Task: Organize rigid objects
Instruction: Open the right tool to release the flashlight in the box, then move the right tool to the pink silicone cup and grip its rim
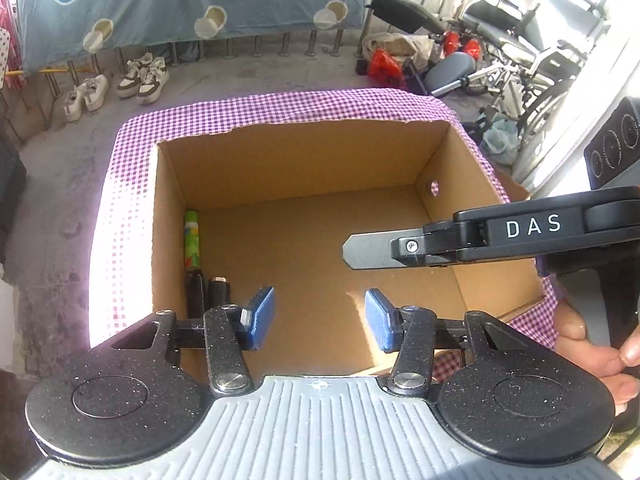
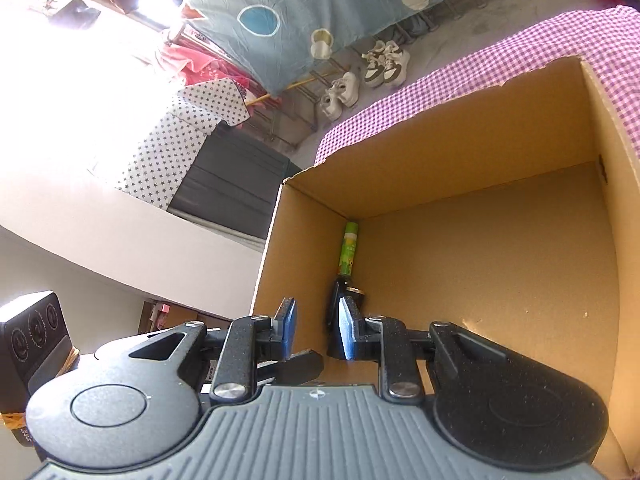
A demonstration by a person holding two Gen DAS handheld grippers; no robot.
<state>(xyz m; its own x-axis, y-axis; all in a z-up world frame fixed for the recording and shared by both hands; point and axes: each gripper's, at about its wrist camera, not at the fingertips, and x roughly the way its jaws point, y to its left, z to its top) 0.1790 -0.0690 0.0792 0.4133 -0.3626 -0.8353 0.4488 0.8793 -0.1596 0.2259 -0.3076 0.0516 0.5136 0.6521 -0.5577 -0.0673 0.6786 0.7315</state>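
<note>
An open cardboard box (image 1: 280, 152) (image 2: 460, 152) stands on a purple checked cloth (image 1: 132, 184). A green spray can (image 1: 191, 240) (image 2: 349, 250) lies along its left wall. Two black bottles (image 1: 206, 292) lie just nearer than the can; in the right wrist view one black bottle (image 2: 347, 288) sits partly behind a pad. My left gripper (image 1: 320, 318) hangs over the box's near part, open, with nothing between its blue pads. My right gripper (image 1: 360, 250) (image 2: 317, 330) reaches in from the right above the box floor. Its pads stand a narrow gap apart and hold nothing.
A person's hand (image 1: 592, 344) holds the right gripper at the box's right side. Several shoes (image 1: 140, 76) stand on the floor beyond the table, under a hanging blue sheet (image 1: 180, 8). A wheelchair (image 1: 520, 64) and clutter fill the back right. A black case (image 1: 612, 144) stands at right.
</note>
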